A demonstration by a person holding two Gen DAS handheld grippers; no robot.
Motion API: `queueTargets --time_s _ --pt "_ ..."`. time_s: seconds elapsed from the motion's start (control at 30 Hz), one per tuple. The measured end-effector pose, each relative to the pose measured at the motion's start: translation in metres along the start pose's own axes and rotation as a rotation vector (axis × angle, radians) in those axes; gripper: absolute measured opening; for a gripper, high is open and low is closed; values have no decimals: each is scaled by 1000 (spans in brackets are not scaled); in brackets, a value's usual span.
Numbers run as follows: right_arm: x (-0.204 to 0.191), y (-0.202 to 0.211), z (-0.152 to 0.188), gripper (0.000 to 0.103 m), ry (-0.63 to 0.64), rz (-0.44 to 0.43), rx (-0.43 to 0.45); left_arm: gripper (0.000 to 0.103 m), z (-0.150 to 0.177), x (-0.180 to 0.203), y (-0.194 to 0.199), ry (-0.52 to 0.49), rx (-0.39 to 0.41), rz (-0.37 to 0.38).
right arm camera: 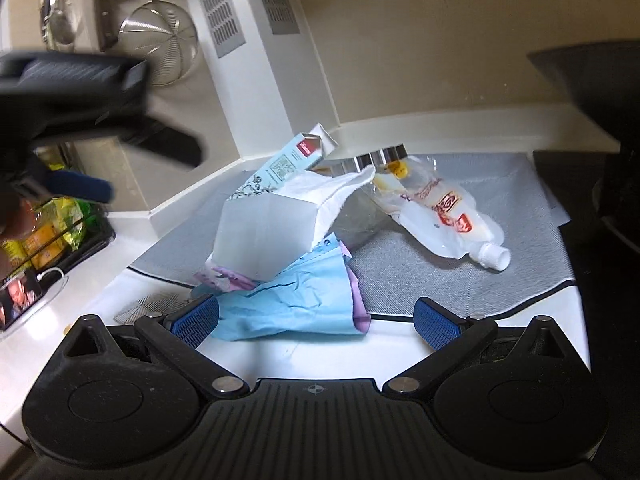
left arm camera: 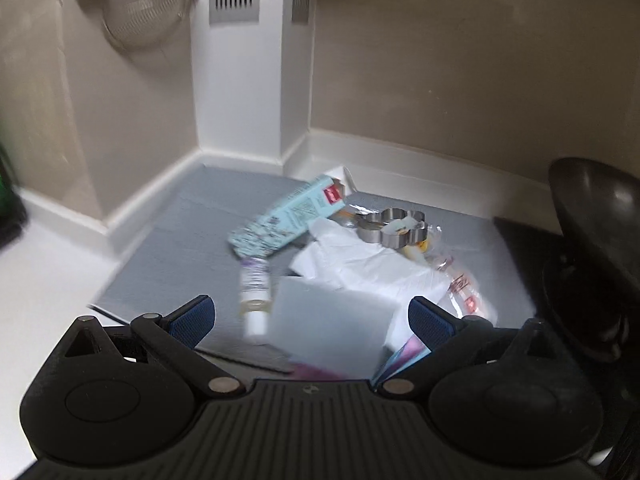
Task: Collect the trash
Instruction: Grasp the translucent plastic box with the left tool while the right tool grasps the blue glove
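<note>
Two tools hang open-jawed over a white tabletop (right arm camera: 280, 360): the right tool (right arm camera: 316, 322) nearest the crumpled blue paper (right arm camera: 288, 300), the left tool (left arm camera: 310, 320) above the trash heap, holding nothing. On the grey mat (right arm camera: 460, 288), the pale blue carton (right arm camera: 280, 168) leans with its long axis pointing toward the corner wall. The clear pouch (right arm camera: 444, 216) lies diagonally, its cap (right arm camera: 496, 258) pointing right and toward the camera. White tissue (right arm camera: 332, 188) drapes between them.

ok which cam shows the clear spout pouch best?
Right wrist. The spout pouch lies unobstructed on the grey mat, with its white cap and red label sharp. Left wrist shows only a blurred strip of it, mostly hidden behind the white tissue.
</note>
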State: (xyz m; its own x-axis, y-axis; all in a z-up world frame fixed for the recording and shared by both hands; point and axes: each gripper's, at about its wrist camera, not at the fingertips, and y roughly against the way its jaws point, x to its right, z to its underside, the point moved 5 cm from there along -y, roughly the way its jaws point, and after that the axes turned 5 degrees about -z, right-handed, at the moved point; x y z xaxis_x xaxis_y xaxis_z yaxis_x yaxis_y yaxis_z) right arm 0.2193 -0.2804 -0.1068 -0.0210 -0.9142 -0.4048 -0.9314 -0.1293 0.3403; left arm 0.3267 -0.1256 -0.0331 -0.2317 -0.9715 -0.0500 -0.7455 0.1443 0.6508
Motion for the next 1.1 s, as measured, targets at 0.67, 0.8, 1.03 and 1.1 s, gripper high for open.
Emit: queueTargets --time_s 0.67,0.8,1.03,1.1 --pt "-5 -14 2 103 -54 -46 -41 103 12 22 -67 -359 -14 205" --pt "-9 -16 1 103 -41 -25 -50 103 14 16 -76 -306 -60 224" --pt "-10 -19 -1 103 -53 -14 -44 97 13 11 -74 -242 -64 217" --pt "-8 -19 -1 101 -72 -16 -31 97 14 10 -71 -237 -62 215"
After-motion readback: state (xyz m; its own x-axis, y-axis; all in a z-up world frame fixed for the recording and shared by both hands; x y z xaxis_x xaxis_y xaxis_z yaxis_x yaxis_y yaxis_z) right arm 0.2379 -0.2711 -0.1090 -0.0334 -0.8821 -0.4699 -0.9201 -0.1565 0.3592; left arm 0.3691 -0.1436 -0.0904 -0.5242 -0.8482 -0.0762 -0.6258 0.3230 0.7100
